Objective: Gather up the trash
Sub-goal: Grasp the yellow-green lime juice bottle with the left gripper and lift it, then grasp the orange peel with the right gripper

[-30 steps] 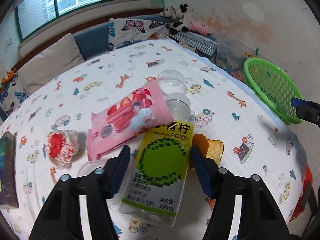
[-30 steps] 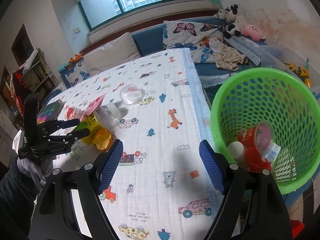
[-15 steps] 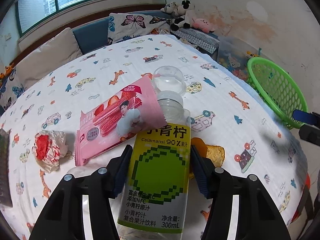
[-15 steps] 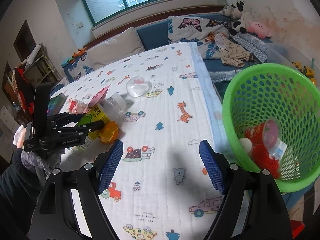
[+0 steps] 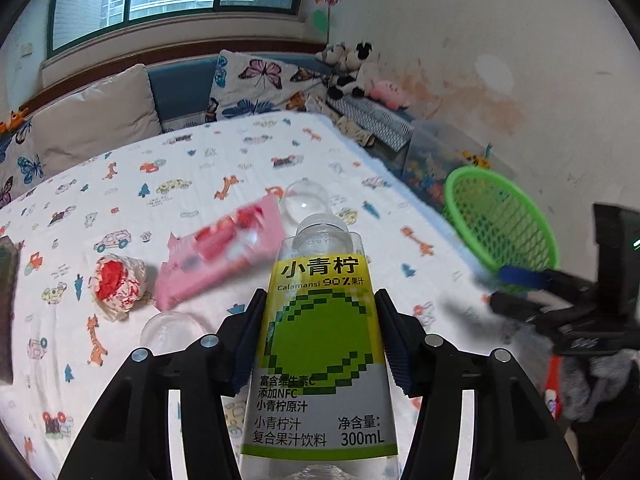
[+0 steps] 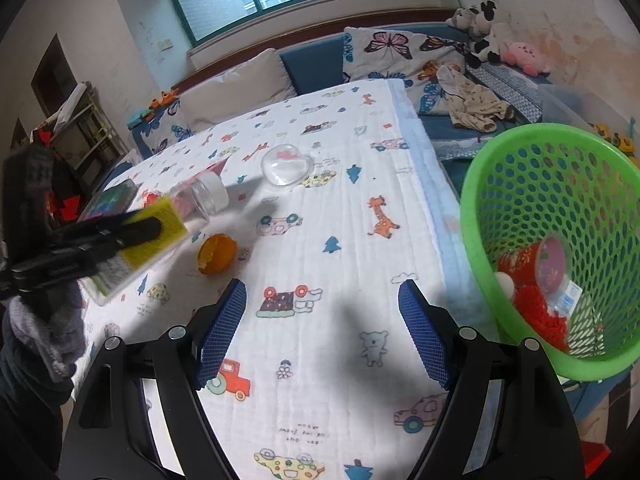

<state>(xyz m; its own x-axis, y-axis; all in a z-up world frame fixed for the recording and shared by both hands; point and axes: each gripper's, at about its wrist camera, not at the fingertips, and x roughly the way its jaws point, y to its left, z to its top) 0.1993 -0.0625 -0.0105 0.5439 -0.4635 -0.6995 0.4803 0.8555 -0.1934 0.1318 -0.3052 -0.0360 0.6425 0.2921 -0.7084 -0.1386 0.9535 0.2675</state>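
Observation:
My left gripper [image 5: 320, 340] is shut on a clear juice bottle [image 5: 320, 344] with a yellow-green label and holds it above the table; the bottle [image 6: 176, 224] and the left gripper [image 6: 96, 240] show in the right wrist view. My right gripper [image 6: 322, 332] is open and empty over the table's near part, left of the green basket [image 6: 532, 148], which holds red trash. On the table lie a pink wrapper [image 5: 224, 252], a crumpled red-white wrapper [image 5: 116, 284], two clear domed lids [image 5: 306, 202] [image 5: 170, 332] and an orange piece [image 6: 218, 252].
The table carries a white cloth with cartoon prints [image 6: 340, 216]. A dark book [image 6: 108, 200] lies at its left edge. A sofa with butterfly cushions [image 6: 384, 48] and plush toys [image 6: 480, 28] stands behind. The basket [image 5: 500, 216] sits off the table's right edge.
My left gripper has lifted the juice bottle off the table, away from the pink wrapper. My right gripper has shifted slightly and stayed open.

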